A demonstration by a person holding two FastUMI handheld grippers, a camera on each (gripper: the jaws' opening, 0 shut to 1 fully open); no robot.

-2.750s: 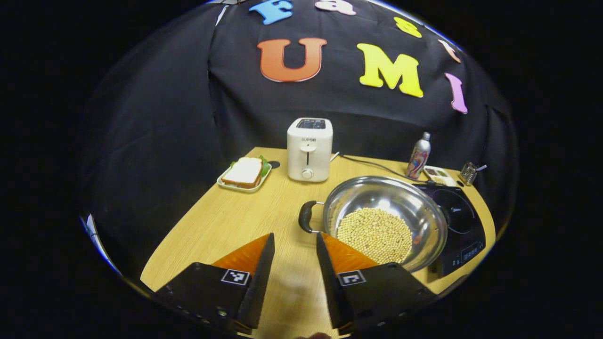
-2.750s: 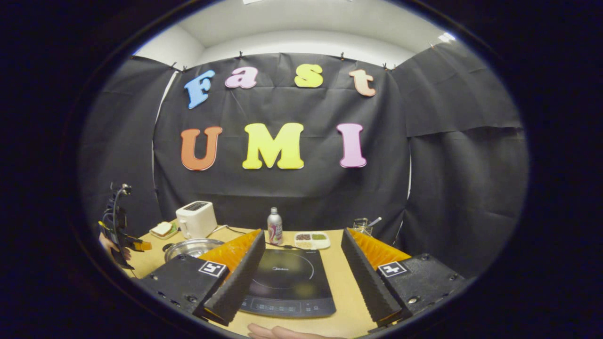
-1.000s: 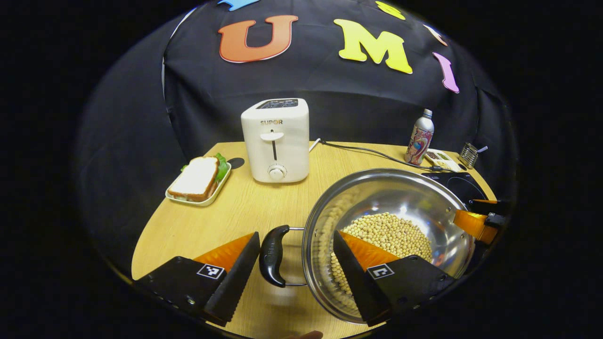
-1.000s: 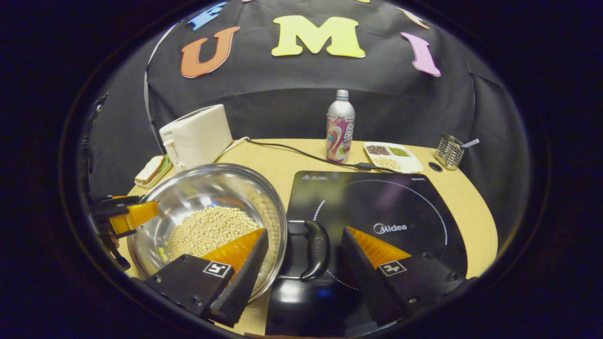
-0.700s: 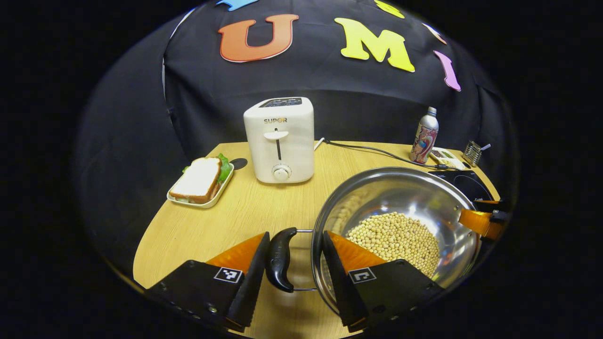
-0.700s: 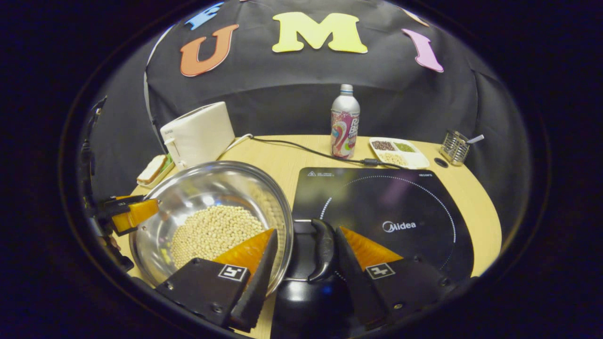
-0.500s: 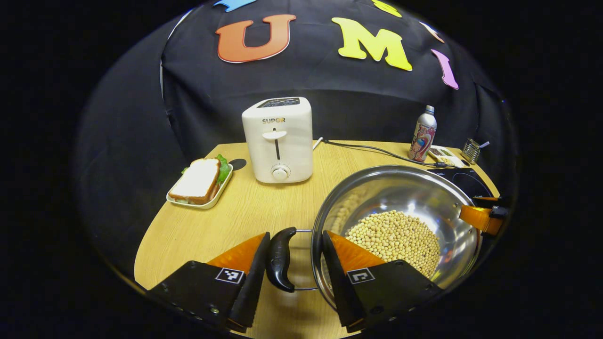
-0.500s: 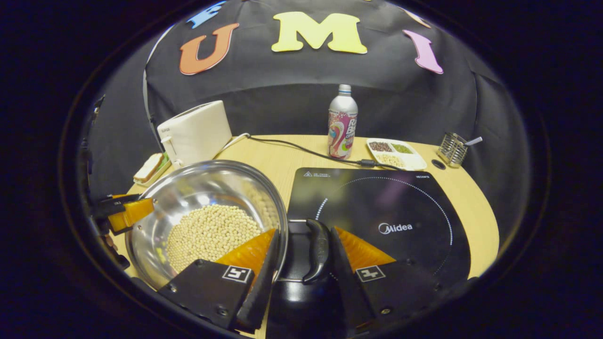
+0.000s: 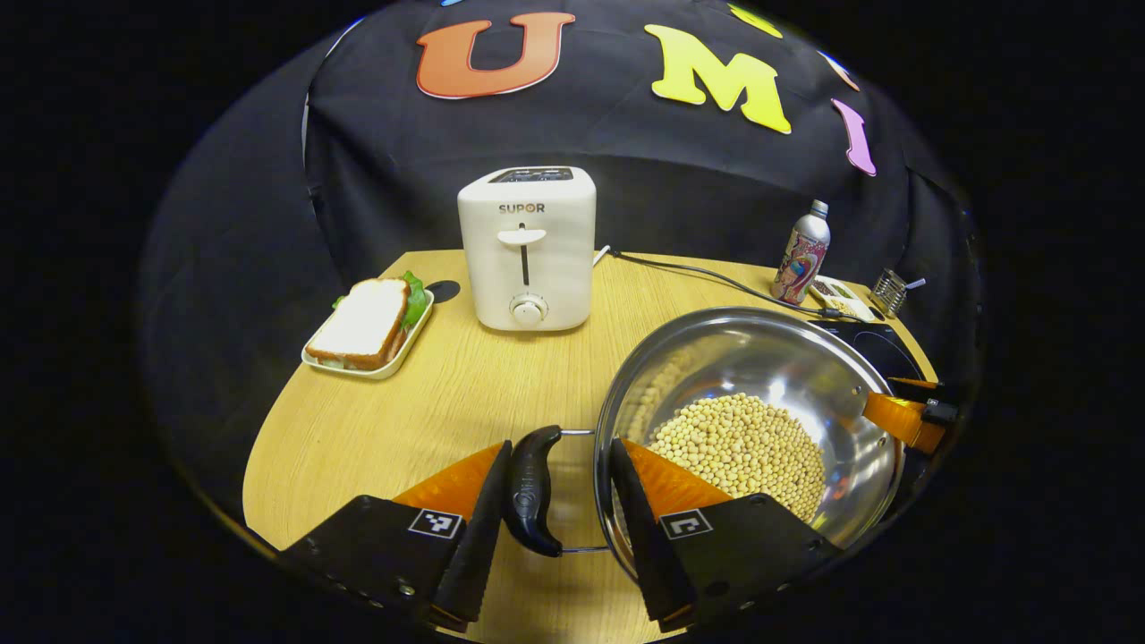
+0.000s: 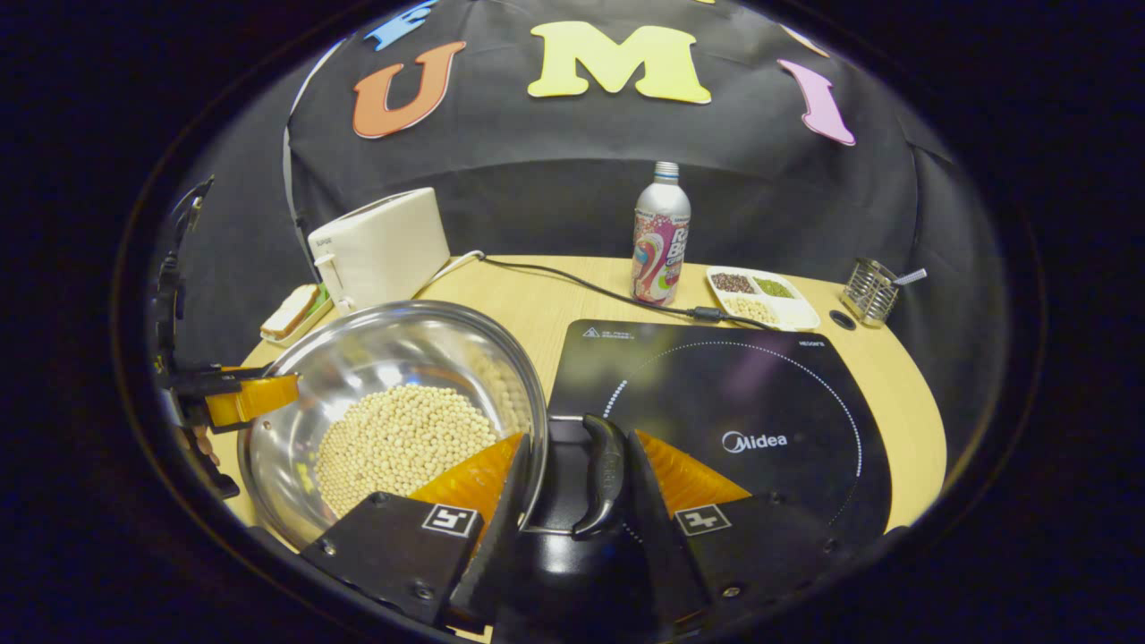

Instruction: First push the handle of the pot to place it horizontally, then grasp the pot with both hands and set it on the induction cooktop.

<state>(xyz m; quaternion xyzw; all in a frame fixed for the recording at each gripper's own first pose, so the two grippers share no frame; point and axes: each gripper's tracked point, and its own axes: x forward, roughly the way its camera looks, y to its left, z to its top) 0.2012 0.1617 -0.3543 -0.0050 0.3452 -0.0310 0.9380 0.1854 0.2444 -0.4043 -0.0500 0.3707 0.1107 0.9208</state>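
**Both grippers closed in on pot handles**

Since ~3 s ago both grippers went from wide open and clear of the pot to straddling its two handles, jaws narrowed. Left gripper pinches the left handle w/ one finger outside, the other inside the pot rim. Right gripper does the same on the right handle. Pot, w/ soybeans, sits on the table just beside the induction cooktop, right handle overhanging its edge.

Risks, my read: uneven lift btw hands tilts pot, beans spill. Inner fingers ride the rim, so a handle could slip. Low carry may catch the cooktop edge.
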